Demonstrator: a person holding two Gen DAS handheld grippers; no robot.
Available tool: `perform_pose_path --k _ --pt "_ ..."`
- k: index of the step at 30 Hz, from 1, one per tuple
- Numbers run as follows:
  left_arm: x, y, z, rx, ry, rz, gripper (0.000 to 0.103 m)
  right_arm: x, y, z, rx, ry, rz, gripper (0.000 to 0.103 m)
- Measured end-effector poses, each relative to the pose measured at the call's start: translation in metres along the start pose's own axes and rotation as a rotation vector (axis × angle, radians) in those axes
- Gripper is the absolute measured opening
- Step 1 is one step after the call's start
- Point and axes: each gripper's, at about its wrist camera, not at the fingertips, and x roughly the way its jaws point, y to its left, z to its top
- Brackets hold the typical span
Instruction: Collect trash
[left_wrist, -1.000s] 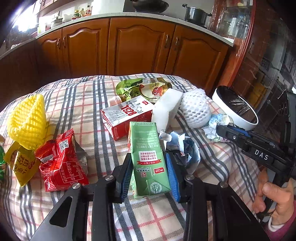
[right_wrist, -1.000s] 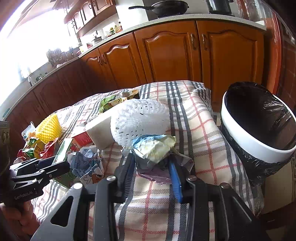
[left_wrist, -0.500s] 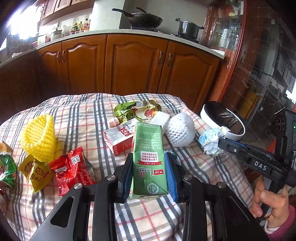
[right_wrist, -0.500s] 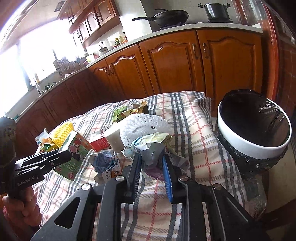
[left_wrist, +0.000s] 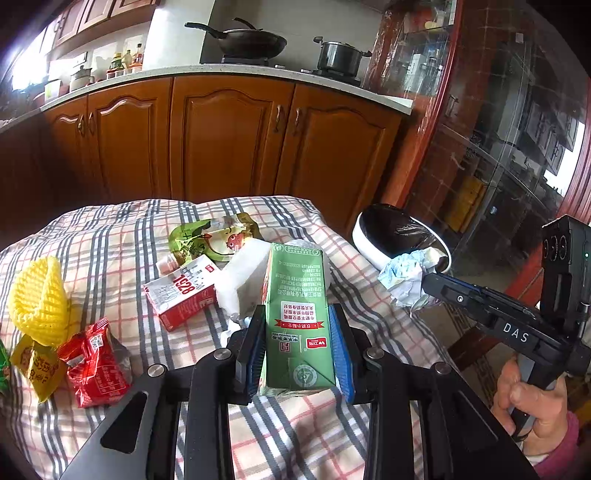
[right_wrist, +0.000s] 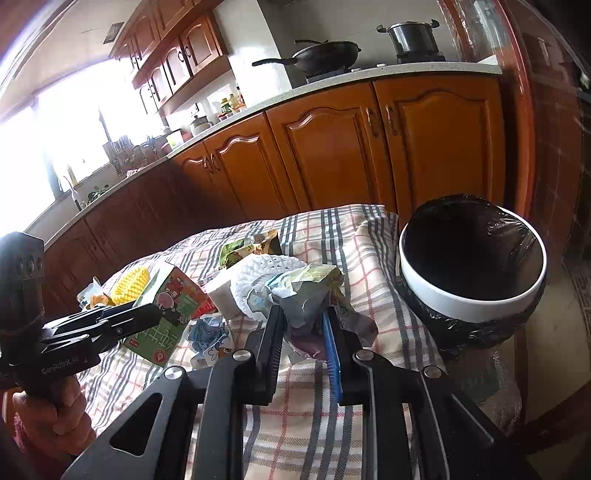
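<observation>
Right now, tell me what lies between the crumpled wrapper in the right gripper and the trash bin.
Only bare plaid tablecloth separates the crumpled wrapper, held by the right gripper, from the trash bin; the right wrist view shows it.

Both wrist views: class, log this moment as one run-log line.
left gripper: shut on green drink carton | right gripper: shut on crumpled paper wad | black-lined white bin: open, beside table

Two cartons (left_wrist: 295, 317) (left_wrist: 181, 295), two foam nets (left_wrist: 38, 301) (right_wrist: 266, 275), one bin (right_wrist: 469, 302).
</observation>
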Motion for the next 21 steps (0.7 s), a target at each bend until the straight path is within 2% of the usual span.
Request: perform_pose_path --k 3,4,7,9,10,12,14,15,16,17,18,21 --pt "0.004 -0.002 0.004 0.003 0.000 -0.006 0.031 -0.005 -0.007 0.002 0.011 -0.009 0.000 0.019" --pt "0.005 -0.004 0.006 0.003 0.000 -0.009 0.031 -0.006 -0.008 0.002 0.017 -0.008 0.001 0.002" --pt "0.009 -0.007 0.009 0.008 -0.001 -0.008 0.031 -0.005 -0.013 0.002 0.023 0.002 -0.006 0.000" --pt "0.010 -0.009 0.010 0.005 -0.001 -0.005 0.031 0.001 -0.020 -0.001 0.065 0.028 0.035 0.001" --pt "0.010 -0.009 0.010 0.005 -0.002 -0.002 0.031 0.004 -0.024 -0.003 0.087 0.037 0.050 0.006" --pt "0.011 -0.009 0.010 0.001 0.001 0.003 0.031 0.009 -0.029 -0.006 0.097 0.040 0.027 0.007" --pt "0.010 -0.009 0.010 -0.003 0.002 0.008 0.031 0.015 -0.034 -0.005 0.121 0.045 0.037 0.016" --pt "0.010 -0.008 0.010 -0.006 0.001 0.011 0.031 0.017 -0.034 -0.004 0.125 0.044 0.036 0.029" --pt "0.010 -0.006 0.011 -0.010 0.001 0.012 0.031 0.020 -0.033 -0.002 0.119 0.037 0.026 0.054" --pt "0.009 -0.005 0.011 -0.015 -0.001 0.012 0.031 0.023 -0.032 0.000 0.106 0.026 0.016 0.061" --pt "0.008 -0.004 0.012 -0.018 -0.004 0.013 0.031 0.026 -0.030 0.003 0.094 0.017 0.013 0.065" --pt "0.001 0.001 0.017 -0.024 -0.023 0.017 0.031 0.044 -0.029 0.016 0.069 0.012 0.015 0.066"
